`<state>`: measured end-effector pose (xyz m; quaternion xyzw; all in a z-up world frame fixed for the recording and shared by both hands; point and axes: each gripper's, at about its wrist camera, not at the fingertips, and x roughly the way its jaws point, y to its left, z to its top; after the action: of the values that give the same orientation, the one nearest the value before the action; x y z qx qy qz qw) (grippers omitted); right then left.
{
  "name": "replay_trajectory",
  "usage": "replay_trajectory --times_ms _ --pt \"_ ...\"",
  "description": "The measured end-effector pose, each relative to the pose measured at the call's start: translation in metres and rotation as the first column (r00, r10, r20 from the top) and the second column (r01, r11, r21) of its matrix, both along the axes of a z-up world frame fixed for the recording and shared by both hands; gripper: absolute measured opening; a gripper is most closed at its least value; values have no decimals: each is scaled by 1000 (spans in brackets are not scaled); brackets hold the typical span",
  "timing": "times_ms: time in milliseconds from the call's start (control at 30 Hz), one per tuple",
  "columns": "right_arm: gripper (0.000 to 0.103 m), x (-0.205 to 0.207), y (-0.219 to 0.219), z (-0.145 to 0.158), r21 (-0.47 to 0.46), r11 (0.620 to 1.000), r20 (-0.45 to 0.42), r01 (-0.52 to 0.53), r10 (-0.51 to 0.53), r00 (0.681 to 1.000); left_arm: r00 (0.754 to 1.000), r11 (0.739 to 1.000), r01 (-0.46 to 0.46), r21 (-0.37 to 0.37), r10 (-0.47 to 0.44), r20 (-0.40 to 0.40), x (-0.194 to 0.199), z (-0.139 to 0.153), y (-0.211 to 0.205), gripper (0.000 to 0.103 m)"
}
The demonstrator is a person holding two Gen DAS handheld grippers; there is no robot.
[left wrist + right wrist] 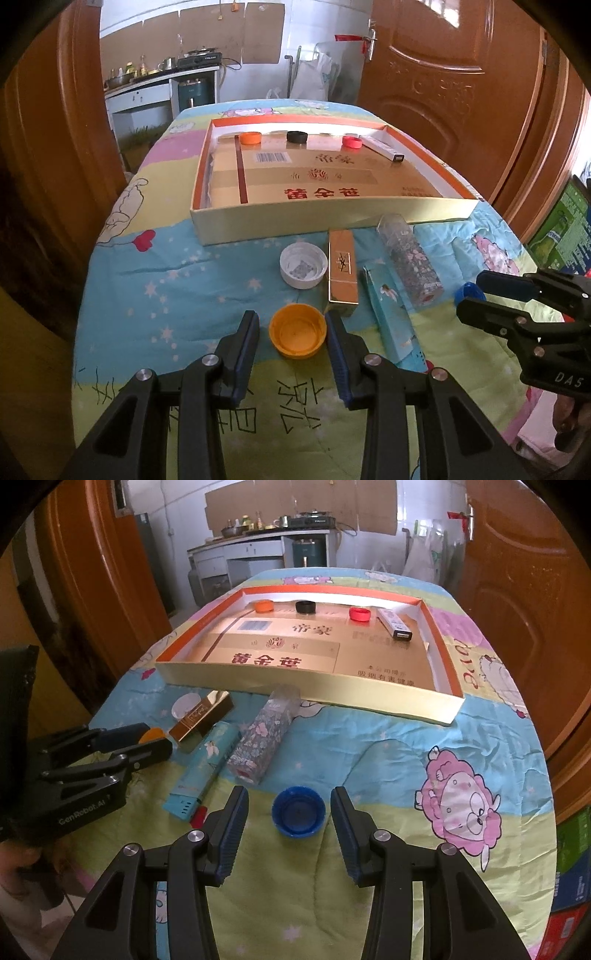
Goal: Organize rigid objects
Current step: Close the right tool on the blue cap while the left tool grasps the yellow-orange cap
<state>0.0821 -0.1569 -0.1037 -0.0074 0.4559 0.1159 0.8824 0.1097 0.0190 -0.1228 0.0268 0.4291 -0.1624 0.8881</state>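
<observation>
Table w/ a cartoon-print quilt (369,746) fills both views. On its far half sits a shallow cardboard tray (295,225) w/ orange rim; along its back wall, L to R: orange cap (250,137), black cap (297,136), red cap (351,141), and a white slim box (382,147).

Near side of tray, lying flat on the quilt: clear floral-print box (410,258), teal carton (393,321), gold lipstick box (343,269), side by side. White cap (303,265) lies open side up, just left of the gold box.

Left gripper (291,334): jaws apart, yellow-orange cap (297,335) between them, open side up on the quilt; right pad looks just at its rim, left pad clear of it.

Right gripper (290,816): jaws apart, straddling blue cap (298,815), gaps both sides, cap resting on the quilt.
</observation>
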Motion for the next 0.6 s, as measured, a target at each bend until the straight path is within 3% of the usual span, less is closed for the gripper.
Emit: replay_trajectory --times_ms 467,533,600 --pt "47 3 -1 -10 -1 1000 -19 -1 1 1000 1000 999 -3 -37 4 17 -3 0 4 30" --pt "42 3 0 -10 -12 1000 -15 -2 2 1000 1000 999 -4 -40 5 17 -3 0 4 30" --pt "31 2 1 -11 -35 999 -9 5 -5 1000 1000 999 -6 -49 7 16 -4 0 5 30"
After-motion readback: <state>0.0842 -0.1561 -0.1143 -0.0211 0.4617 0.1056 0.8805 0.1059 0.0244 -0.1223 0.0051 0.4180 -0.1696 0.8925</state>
